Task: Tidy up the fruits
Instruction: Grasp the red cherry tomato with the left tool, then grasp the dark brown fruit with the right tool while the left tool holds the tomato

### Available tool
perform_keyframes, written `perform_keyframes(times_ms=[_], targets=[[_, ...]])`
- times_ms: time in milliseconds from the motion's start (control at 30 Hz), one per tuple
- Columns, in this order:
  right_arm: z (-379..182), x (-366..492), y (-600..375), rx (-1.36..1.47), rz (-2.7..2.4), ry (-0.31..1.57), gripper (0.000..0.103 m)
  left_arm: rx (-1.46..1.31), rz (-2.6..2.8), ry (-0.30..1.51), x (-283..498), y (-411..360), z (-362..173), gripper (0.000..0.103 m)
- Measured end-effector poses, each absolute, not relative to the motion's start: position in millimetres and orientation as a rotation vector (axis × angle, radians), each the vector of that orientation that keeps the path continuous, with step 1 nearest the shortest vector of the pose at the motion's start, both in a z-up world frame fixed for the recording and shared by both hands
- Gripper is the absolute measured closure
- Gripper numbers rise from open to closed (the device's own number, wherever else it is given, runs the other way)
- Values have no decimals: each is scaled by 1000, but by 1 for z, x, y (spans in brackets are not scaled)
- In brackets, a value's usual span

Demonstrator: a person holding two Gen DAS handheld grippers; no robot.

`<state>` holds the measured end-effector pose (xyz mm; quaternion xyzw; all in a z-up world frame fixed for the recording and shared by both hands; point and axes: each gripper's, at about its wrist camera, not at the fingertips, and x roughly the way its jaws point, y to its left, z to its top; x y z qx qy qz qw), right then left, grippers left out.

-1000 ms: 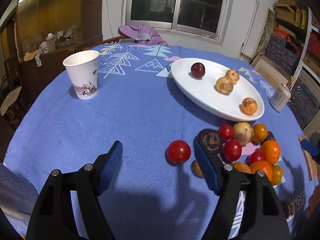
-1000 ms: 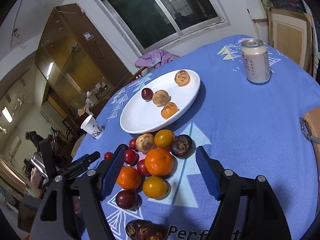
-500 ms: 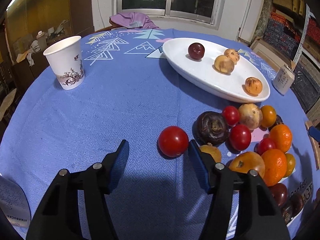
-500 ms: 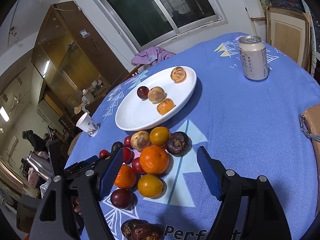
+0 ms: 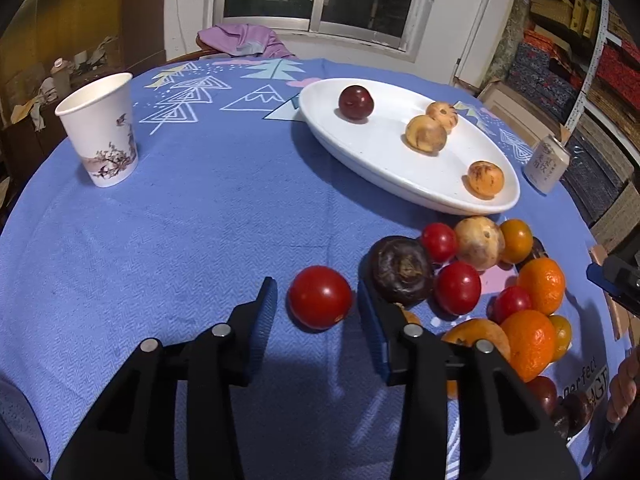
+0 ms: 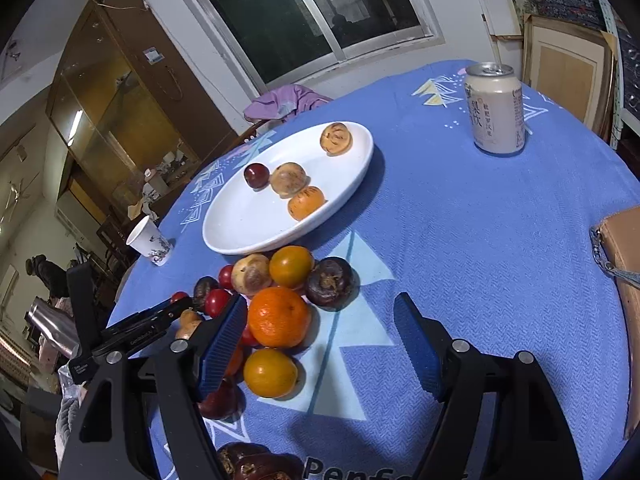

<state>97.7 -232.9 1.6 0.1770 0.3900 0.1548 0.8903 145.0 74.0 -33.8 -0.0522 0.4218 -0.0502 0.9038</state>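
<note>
A round red tomato (image 5: 320,296) lies on the blue tablecloth, a little apart from the fruit pile. My left gripper (image 5: 316,286) straddles it and its jaws are closing; a thin gap still shows on each side. A dark mangosteen (image 5: 401,270) sits just outside the right pad. The pile holds oranges (image 6: 279,317), small red tomatoes and brownish fruits. My right gripper (image 6: 320,308) hovers open over the pile, the big orange beside its left finger. The white oval plate (image 5: 360,152) holds a dark plum (image 5: 356,103) and three tan-orange fruits.
A paper cup (image 5: 100,132) stands at the left of the table. A drink can (image 6: 495,108) stands beyond the plate. A brown bag (image 6: 624,248) lies at the table's right edge. A chair with purple cloth (image 5: 244,40) is at the far side.
My left gripper has moved forward and down to the lone tomato, and its jaws have narrowed around it. The right gripper has stayed almost still over the pile.
</note>
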Motion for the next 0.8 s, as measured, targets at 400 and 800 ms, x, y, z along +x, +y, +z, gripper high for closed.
perform_keyframes(times_ms=[400,800], targets=[[-4,106,-229,298,276,818,27,-118,-8,857,143,89,-28,73],[-11,132,-189,-56,248,833,36,-97,-16,874,144,84,-30,73]])
